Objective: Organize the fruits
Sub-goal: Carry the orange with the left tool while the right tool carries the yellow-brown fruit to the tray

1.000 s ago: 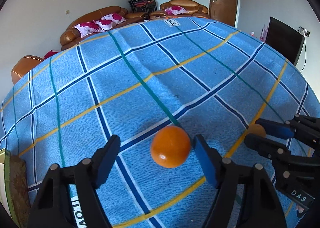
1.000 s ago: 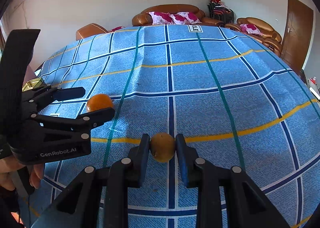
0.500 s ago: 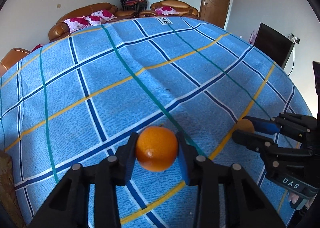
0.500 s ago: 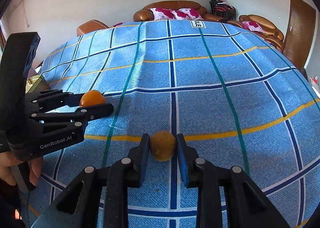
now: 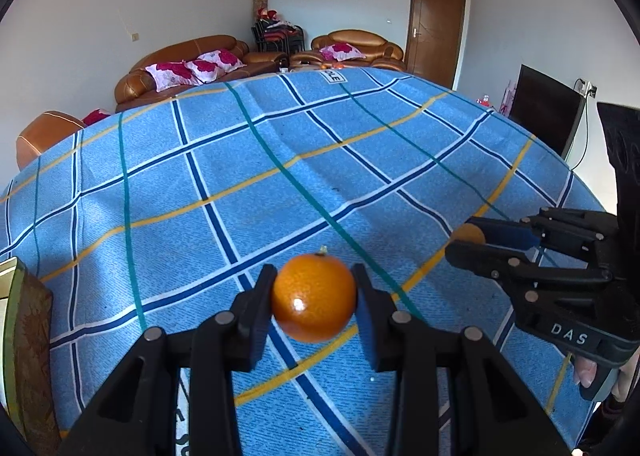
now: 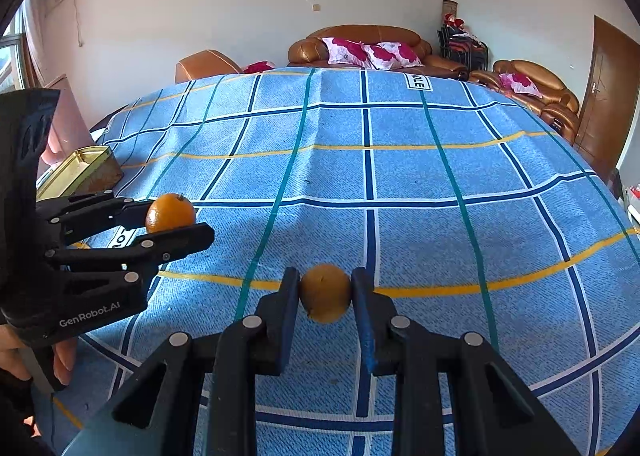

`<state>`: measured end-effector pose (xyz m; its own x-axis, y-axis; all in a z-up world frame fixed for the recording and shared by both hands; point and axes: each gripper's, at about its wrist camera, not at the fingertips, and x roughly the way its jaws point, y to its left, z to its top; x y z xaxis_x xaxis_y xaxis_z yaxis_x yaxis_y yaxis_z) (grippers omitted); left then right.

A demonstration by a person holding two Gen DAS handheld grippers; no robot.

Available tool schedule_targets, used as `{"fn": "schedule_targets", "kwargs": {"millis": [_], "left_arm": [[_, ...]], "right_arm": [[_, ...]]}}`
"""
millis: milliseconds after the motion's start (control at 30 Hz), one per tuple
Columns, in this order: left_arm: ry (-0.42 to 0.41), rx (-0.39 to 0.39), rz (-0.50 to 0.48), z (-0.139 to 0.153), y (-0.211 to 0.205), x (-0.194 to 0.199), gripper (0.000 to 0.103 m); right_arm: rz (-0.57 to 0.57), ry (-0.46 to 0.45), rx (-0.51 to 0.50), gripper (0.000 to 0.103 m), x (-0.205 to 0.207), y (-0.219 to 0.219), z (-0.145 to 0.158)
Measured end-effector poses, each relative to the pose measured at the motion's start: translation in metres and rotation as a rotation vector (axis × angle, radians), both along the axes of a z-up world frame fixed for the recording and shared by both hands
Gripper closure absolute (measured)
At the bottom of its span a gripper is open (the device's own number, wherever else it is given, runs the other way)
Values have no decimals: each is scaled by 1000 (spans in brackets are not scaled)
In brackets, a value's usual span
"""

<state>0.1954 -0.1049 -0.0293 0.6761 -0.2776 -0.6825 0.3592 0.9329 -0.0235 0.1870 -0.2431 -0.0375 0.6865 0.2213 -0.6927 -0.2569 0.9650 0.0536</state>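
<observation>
— What sort of place is shown?
— A home living room. Brown leather sofas (image 6: 362, 41) with pink flowered cushions (image 6: 372, 53) are seen straight ahead of the tools, past the far edge of a table covered by a blue checked cloth (image 6: 400, 176).
— What else marks it as a home?
— A wooden door (image 5: 436, 26) and a dark television (image 5: 544, 112) are seen ahead and to the right.

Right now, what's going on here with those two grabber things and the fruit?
A person holds a gripper in each hand over a table with a blue checked cloth. The left gripper is shut on a bright orange, and the right gripper is shut on a smaller, duller orange fruit. Both fruits appear lifted off the cloth. A gold tin sits at the table's left edge, possibly their destination.
</observation>
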Motion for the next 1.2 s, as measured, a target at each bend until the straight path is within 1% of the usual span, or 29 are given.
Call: {"fn": "schedule_targets", "kwargs": {"millis": [133,233,433,633,800,1033,1200], "left_arm": [[-33,-30,22,5,7,-7,64],[-56,-48,18,8,11,-11,64],[-107,-53,35,13,13,-20,64],[-160,-61,53,19,17,-32,64],[-206,-62,66,23,20,-41,64],[-292,-60,89,29,19,-56,64],[-328,-46,94,31,18,-64,64]], "right_arm": [[15,-34,5,74,-5,1,3],[36,-64,-4,74,-10,4,6],[70,-146,-19,74,-22,10,13],[96,-214,-2,74,-33,10,19],[111,-257,4,74,-41,10,22],[124,-315,16,74,-49,10,27],[127,-349,12,74,-55,10,29]]}}
